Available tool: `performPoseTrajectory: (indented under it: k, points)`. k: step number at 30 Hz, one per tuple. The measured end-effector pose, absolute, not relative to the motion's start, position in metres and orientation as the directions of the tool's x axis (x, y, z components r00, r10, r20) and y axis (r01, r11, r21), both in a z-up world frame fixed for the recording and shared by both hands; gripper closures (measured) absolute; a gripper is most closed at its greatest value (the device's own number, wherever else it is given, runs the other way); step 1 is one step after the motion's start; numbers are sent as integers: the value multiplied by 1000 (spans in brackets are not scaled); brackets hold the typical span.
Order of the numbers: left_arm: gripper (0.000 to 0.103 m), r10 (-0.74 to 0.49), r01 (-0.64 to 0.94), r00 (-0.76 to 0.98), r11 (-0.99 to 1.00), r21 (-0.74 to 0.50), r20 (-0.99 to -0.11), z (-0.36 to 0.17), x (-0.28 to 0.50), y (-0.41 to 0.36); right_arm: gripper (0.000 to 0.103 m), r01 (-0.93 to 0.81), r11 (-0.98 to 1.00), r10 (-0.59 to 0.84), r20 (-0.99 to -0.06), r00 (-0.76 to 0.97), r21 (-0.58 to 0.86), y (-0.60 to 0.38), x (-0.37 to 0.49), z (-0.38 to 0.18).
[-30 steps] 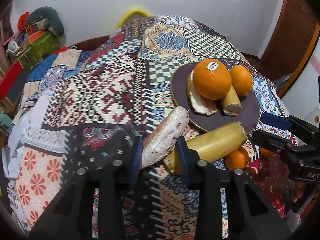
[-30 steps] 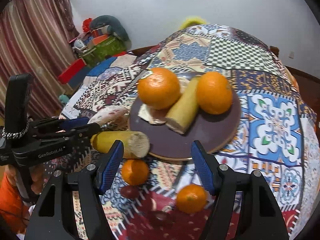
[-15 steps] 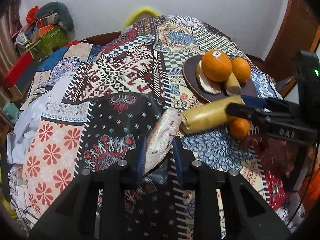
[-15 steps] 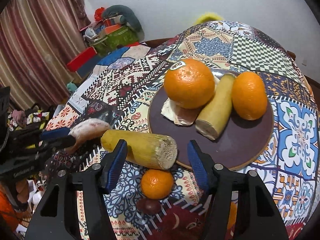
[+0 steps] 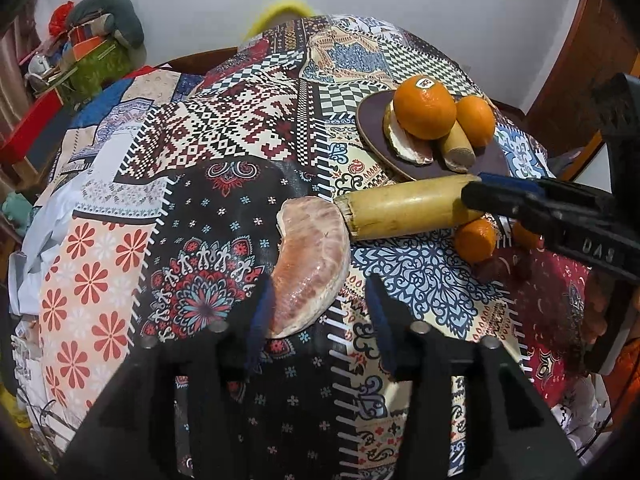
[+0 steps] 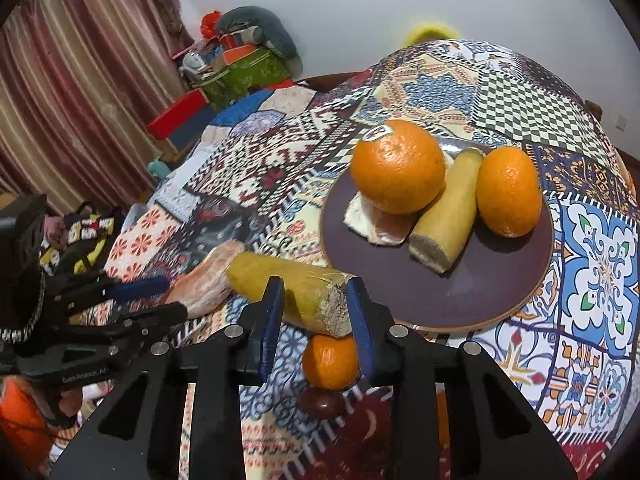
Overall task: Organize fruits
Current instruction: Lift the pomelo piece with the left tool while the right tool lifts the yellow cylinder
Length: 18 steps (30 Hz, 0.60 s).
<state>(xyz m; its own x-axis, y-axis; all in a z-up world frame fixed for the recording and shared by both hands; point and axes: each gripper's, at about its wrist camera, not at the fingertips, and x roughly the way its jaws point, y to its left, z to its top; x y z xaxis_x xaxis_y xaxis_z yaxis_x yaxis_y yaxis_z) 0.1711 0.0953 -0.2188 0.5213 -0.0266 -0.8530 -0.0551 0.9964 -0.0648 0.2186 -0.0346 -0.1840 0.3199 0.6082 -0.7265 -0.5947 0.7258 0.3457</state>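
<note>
Yellow cane piece (image 6: 296,294) at lower centre of the right view sits between the right tool (image 6: 316,320) pads, jaws closing onto its cut end. Left tool (image 5: 320,312) is opening, pomelo segment (image 5: 310,264) loose between its pads on the desk (image 5: 224,128). Next: lift cane to plate (image 6: 472,296), upper right. Count: two cane pieces, two pomelo segments, two plated oranges, small ones off-plate.
</note>
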Motion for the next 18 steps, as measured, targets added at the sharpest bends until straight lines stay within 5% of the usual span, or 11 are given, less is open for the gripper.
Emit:
performPoseTrajectory:
  k: [6, 18]
  points:
    - [50, -8, -63, 525, 997, -48, -851, -215, 164, 96, 70, -609, 737, 572, -752, 329, 294, -27, 218, -189]
    - [47, 13, -53, 512, 998, -16, -859, -230, 185, 98, 48, -627, 716, 576, -769, 279, 309, -20, 232, -199]
